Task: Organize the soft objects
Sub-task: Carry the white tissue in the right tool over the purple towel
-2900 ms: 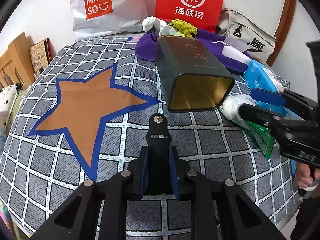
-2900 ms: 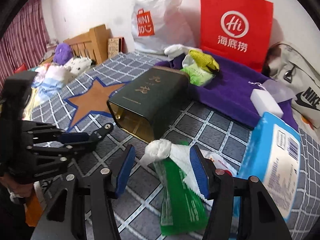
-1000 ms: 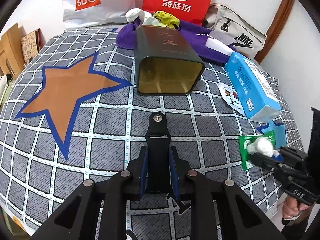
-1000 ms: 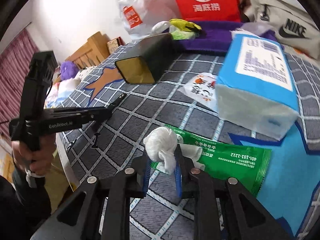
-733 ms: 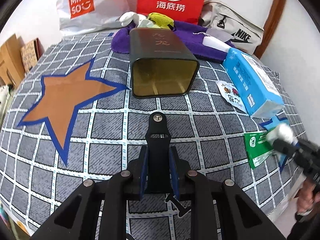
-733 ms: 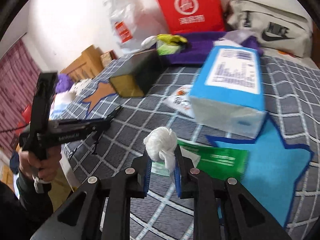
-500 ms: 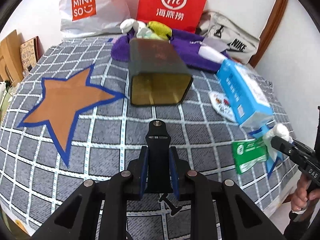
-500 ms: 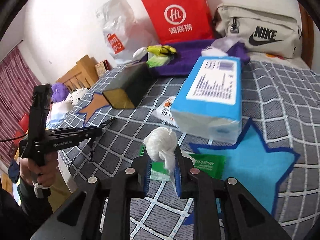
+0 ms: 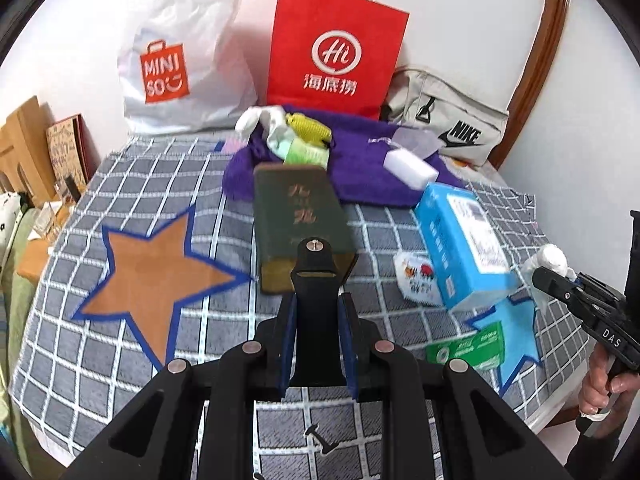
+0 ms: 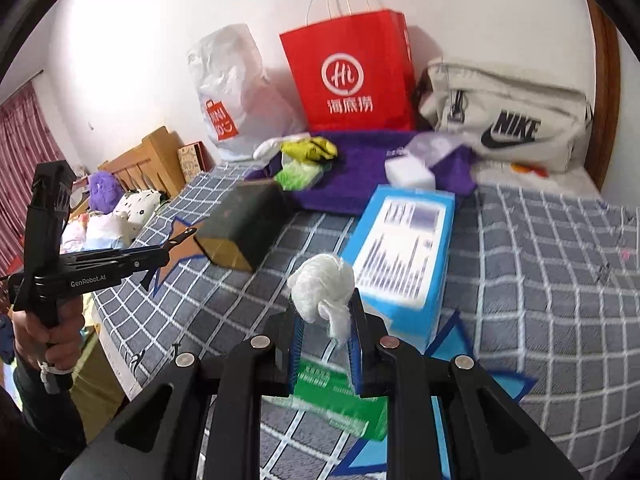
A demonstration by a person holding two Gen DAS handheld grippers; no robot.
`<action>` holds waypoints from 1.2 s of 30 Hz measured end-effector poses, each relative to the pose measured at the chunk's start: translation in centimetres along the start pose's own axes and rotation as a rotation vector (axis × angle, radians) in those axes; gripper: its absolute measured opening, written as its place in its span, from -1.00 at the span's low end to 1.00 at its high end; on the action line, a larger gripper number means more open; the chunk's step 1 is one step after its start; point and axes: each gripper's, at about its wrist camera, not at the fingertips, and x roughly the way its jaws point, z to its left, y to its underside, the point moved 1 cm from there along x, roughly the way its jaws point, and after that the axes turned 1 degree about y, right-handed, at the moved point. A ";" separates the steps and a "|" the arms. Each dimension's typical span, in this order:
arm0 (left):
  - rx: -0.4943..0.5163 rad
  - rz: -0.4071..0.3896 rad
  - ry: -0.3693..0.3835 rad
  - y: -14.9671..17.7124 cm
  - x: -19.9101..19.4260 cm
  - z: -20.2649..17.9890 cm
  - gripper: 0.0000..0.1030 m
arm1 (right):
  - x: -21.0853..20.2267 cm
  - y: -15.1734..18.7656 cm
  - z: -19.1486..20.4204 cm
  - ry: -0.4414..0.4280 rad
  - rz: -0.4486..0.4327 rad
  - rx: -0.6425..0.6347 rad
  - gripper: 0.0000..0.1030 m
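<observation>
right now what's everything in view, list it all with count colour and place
white cloth ball: 1, white, held in the right gripper, off the bed
green packet: 1, green, on the bedspread below that gripper
tissue pack: 1, blue and white, mid bedspread
tin box: 1, dark green, on its side, open gold end toward the left camera
small printed packet: 1, white, beside the tissue pack
purple cloth: 1, far side, bearing a white block and yellow, green and white soft items
red paper bag: 1, against wall
white plastic bag: 1, against wall
Nike bag: 1, beige, far right
bedspread: 1, grey check with stars
left gripper: shut, empty
right gripper: shut on the ball
</observation>
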 end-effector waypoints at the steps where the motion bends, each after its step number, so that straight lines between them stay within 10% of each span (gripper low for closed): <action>1: 0.003 -0.004 0.000 -0.5 -0.1 -0.1 -0.61 | -0.1 -0.6 -0.1 0.006 -0.005 -0.004 -0.62; 36: -0.061 -0.003 -0.036 -12.3 6.8 1.8 -0.61 | 7.7 -13.5 -6.4 0.115 0.012 0.005 -0.62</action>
